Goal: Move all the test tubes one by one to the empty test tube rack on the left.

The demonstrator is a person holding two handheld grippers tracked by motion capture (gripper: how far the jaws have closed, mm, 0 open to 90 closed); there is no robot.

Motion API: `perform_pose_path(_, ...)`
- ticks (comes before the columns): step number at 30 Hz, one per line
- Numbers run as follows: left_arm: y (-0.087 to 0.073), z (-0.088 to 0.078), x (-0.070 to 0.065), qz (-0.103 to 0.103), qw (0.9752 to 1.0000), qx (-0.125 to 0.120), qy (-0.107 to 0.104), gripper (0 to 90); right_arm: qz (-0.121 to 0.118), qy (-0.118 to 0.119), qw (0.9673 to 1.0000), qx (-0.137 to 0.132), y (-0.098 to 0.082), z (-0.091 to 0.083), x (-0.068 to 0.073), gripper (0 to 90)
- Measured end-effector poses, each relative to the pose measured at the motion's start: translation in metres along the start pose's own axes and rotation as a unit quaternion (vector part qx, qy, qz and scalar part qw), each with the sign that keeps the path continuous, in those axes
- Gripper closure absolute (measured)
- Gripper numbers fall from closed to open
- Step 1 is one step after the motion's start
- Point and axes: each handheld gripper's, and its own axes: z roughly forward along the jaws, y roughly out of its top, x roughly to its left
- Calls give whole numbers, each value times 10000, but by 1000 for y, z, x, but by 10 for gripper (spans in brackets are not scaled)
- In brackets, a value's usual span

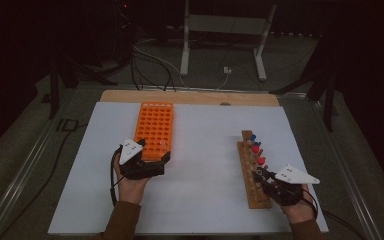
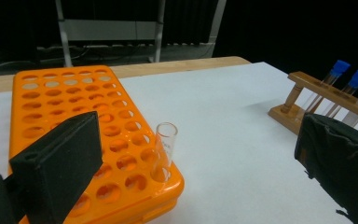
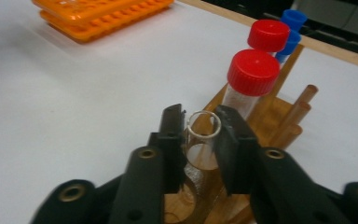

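Right gripper (image 3: 200,125): black jaws closed on open clear glass tube (image 3: 203,140) standing in wooden rack (image 3: 279,122). Two red-capped tubes (image 3: 253,74) and blue-capped tubes (image 3: 292,21) behind. Orange perforated plastic rack (image 3: 98,16) far left on white tabletop (image 3: 65,93).

On the desk (image 1: 195,200) a grid rack (image 1: 154,130) lies at the left and a peg rack (image 1: 251,175) at the right, well apart. The left gripper (image 1: 152,159) sits at the grid rack's near end; an open tube (image 2: 163,149) stands in a near-corner hole, between its spread fingers (image 2: 58,163). The right gripper (image 3: 200,140) is at the peg rack; another open tube (image 3: 203,140) stands between its fingers (image 3: 172,140), with capped tubes (image 3: 253,77) just beyond them.
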Motion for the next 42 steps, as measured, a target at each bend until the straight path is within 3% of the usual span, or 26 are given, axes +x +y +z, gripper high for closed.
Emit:
perform_pose_path(9, 1, -2, 2, -2, 10000, -20, 3, 16, 6, -22, 10000, 47, 8, -6, 0, 764)
perform_pose_path(26, 1, -1, -3, 97, 9999, -64, 25, 16, -61, 111, 9996, -246, 47, -33, -3, 765)
perform_pose_path(31, 2, -2, -5, 136, 9998, -136, -1, 16, -100, 139, 9993, -344, 56, -32, -2, 765)
perform_pose_path(36, 4, -4, -8, 209, 9995, -210, -63, 16, -101, 338, 9984, -452, 65, -31, 2, 765)
perform_pose_path(42, 8, -4, -17, 268, 9993, -178, -204, 16, 8, 546, 9974, -467, 71, -16, 5, 765)
